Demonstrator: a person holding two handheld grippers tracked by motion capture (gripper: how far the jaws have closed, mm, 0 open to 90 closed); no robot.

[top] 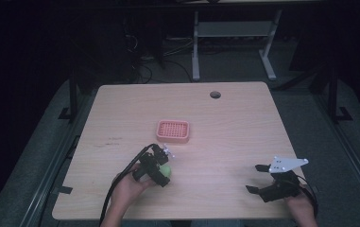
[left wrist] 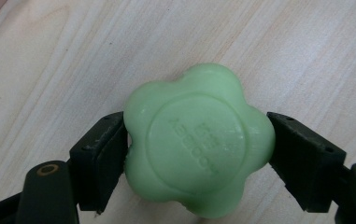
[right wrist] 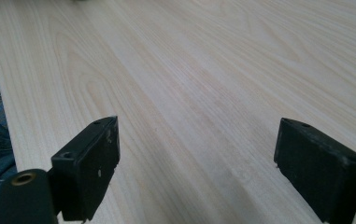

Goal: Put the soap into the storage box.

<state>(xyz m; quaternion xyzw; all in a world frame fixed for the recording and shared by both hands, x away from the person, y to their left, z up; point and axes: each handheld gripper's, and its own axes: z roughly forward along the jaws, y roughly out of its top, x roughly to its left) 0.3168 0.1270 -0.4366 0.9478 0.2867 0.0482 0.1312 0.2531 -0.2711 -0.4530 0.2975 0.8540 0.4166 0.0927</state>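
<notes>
**Left gripper pinching green soap on the desk**

High view: left gripper point(top: 161, 166) near the desk's point(top: 234, 127) front edge, left of centre, clamps the soap point(top: 167, 170); pink tray point(top: 173, 131) mid-desk; right gripper point(top: 258, 178) toward the front right corner, spread.
Left gripper view: both jaws press the flower-shaped soap point(left wrist: 199, 140).
Right gripper view: jaws wide apart over bare wood point(right wrist: 203, 93).

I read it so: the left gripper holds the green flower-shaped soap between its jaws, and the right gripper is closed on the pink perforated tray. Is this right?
Not quite. The left gripper does hold the green flower-shaped soap, but the right gripper is open with nothing between its jaws, as the right gripper view shows. The pink perforated tray lies apart, at mid-table.
</notes>
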